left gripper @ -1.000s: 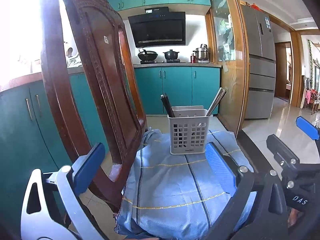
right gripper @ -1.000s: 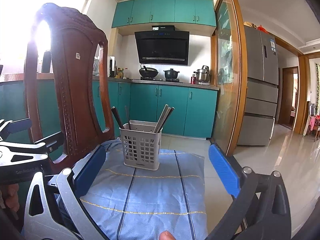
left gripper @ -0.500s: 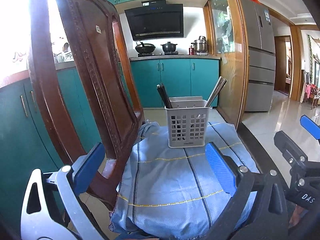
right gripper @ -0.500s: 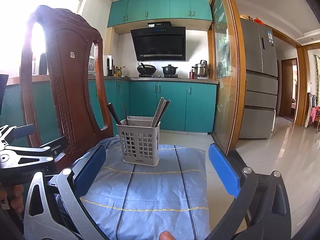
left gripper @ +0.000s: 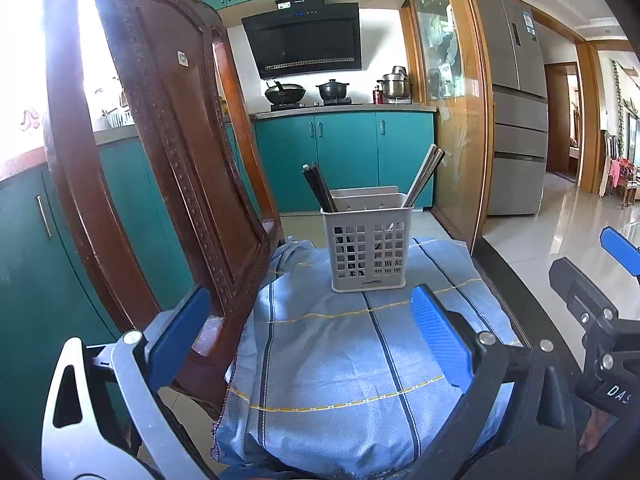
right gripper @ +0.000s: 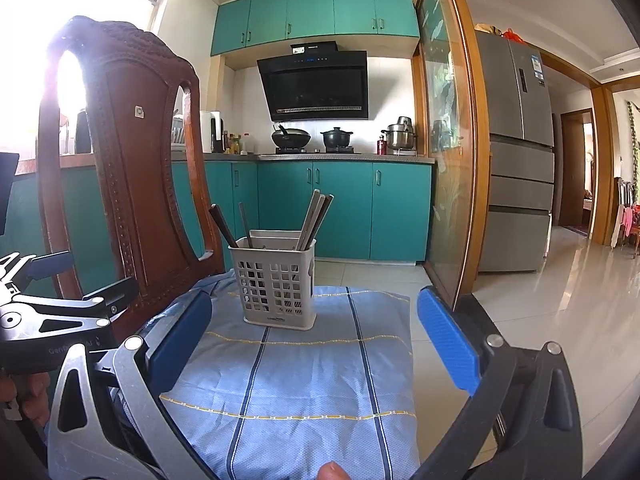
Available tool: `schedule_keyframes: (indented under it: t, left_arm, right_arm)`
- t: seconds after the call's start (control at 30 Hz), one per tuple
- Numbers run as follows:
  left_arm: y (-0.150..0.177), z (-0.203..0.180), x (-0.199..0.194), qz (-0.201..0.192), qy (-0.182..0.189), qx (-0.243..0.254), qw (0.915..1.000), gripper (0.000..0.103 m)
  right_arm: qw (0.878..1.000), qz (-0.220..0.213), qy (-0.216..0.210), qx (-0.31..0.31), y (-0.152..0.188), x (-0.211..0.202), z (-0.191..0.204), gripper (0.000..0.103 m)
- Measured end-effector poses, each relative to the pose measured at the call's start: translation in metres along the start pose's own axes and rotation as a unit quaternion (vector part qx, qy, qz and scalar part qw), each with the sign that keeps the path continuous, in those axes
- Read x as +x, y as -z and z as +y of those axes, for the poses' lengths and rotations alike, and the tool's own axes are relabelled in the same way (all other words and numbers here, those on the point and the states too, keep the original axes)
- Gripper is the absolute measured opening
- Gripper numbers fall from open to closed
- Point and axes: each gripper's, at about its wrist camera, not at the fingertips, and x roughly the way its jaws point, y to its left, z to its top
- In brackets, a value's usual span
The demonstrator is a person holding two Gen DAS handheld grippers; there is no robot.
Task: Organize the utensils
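**Both tongs empty, utensil caddy straight ahead**

Near: left tongs [left gripper: 310, 340] spread wide, blue pads well apart, nothing between them. Right tongs [right gripper: 314, 340] likewise wide open and empty. Right unit shows at the right edge of the left view; partial lettering "DAS" readable on its body. Left unit in the right view carries faint lettering, not legible.

Middle: blue striped cloth [right gripper: 312, 380] covers the chair seat. No loose utensils visible on it.

Far: grey slotted caddy [left gripper: 368, 246] stands upright near the far edge of the seat, dead ahead of both tongs, apart from each. Dark chopsticks [left gripper: 318, 188] lean left out of its left compartment; pale chopsticks [left gripper: 426, 176] lean right from the right one. Long axes run steeply upward, tilted outward. Small label at caddy base, unreadable.

Judgement: neither hand clearly nearer; caddy sits a little left of centre for the right tongs. Sorting looks complete or nearly so.

Beyond: carved chair back [right gripper: 132, 168] at left; cooker hood [right gripper: 316, 84], its badge too small to read.
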Motion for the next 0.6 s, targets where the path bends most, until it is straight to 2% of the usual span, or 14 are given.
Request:
schedule_keyframes:
  t: [0.3,0.37,0.4,0.43,0.47,0.5,0.53,0.6]
  left_arm:
    - [0.002,-0.002,0.007,-0.002,-0.001,0.001,1.0000,0.100]
    - [0.003,-0.003,0.013,0.008,0.019,0.002,0.9998,0.100]
    - [0.003,-0.004,0.017,0.015,0.035,0.006,0.9993,0.100]
    - [0.003,-0.009,0.030,0.037,0.073,0.016,0.9965,0.100]
    - [0.004,-0.011,0.039,0.052,0.091,0.020,0.9943,0.100]
    - [0.004,-0.014,0.061,0.082,0.120,0.023,0.9892,0.100]
    - [0.004,-0.016,0.077,0.103,0.133,0.020,0.9855,0.100]
    - [0.003,-0.017,0.135,0.166,0.167,-0.009,0.9718,0.100]
  right_arm:
    - [1.000,0.003,0.001,0.003,0.002,0.003,-0.005,0.100]
    - [1.000,0.015,0.008,0.004,0.004,0.009,-0.008,0.100]
    - [0.999,0.031,0.018,0.004,0.005,0.016,-0.010,0.100]
    - [0.997,0.063,0.031,0.005,0.007,0.031,-0.014,0.100]
    - [0.994,0.101,0.035,0.011,0.009,0.051,-0.020,0.100]
    - [0.989,0.143,0.036,0.022,0.013,0.075,-0.028,0.100]
    - [0.983,0.179,0.038,0.032,0.017,0.096,-0.034,0.100]
    - [0.963,0.262,0.048,0.051,0.032,0.146,-0.046,0.100]
